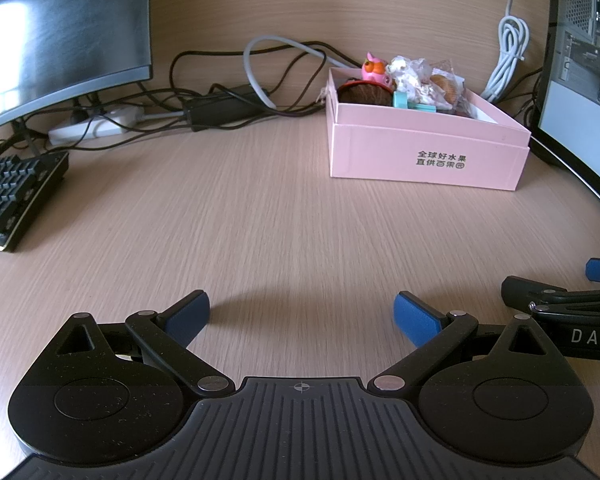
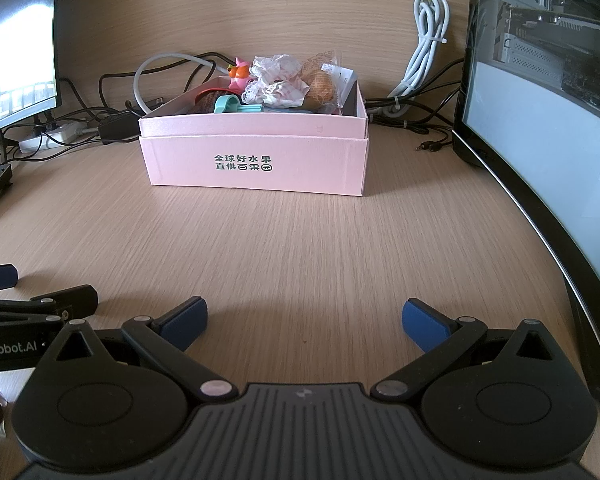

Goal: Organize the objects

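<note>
A pink cardboard box (image 1: 427, 152) stands on the wooden desk, also seen in the right wrist view (image 2: 256, 160). It holds a pink toy figure (image 1: 373, 70), crumpled white paper (image 2: 278, 80), a wrapped bun (image 2: 323, 84), a teal object (image 2: 236, 105) and a dark round item (image 1: 365, 94). My left gripper (image 1: 301, 314) is open and empty, low over the desk well in front of the box. My right gripper (image 2: 304, 318) is open and empty, also in front of the box. Each gripper shows at the edge of the other's view.
A curved monitor (image 1: 56, 28) and black keyboard (image 1: 16, 196) are on the left. A second monitor (image 2: 547, 152) stands on the right. Tangled cables, a power strip (image 1: 96, 122) and a coiled white cable (image 2: 427, 40) lie behind the box against the wooden wall.
</note>
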Demonstrator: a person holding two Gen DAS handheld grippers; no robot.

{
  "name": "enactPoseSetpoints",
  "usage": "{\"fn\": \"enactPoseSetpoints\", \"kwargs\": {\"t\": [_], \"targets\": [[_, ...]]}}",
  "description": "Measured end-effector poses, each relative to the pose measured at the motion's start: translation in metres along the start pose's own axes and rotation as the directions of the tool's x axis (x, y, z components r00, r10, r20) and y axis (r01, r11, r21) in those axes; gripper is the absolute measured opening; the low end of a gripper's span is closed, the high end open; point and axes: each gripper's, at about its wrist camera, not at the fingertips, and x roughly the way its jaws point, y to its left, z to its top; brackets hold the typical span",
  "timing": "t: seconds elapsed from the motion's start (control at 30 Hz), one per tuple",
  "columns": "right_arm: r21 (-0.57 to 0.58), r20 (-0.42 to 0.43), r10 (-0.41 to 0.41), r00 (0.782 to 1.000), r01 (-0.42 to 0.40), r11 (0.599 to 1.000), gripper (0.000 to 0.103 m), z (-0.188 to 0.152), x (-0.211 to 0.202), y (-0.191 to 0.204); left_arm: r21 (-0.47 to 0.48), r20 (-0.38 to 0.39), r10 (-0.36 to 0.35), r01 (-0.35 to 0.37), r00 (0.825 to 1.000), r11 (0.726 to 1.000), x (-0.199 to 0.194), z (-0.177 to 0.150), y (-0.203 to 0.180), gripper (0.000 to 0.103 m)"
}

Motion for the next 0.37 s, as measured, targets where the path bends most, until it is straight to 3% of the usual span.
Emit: {"fn": "enactPoseSetpoints", "kwargs": {"t": [0.37], "targets": [[0.0, 0.0, 0.0, 1.0, 0.0, 1.0, 0.103, 0.0, 0.0001, -0.0001, 0.001, 0.0, -0.001, 0.001, 1.0, 1.0, 0.0, -0.0005, -0.0015, 0.101]]}}
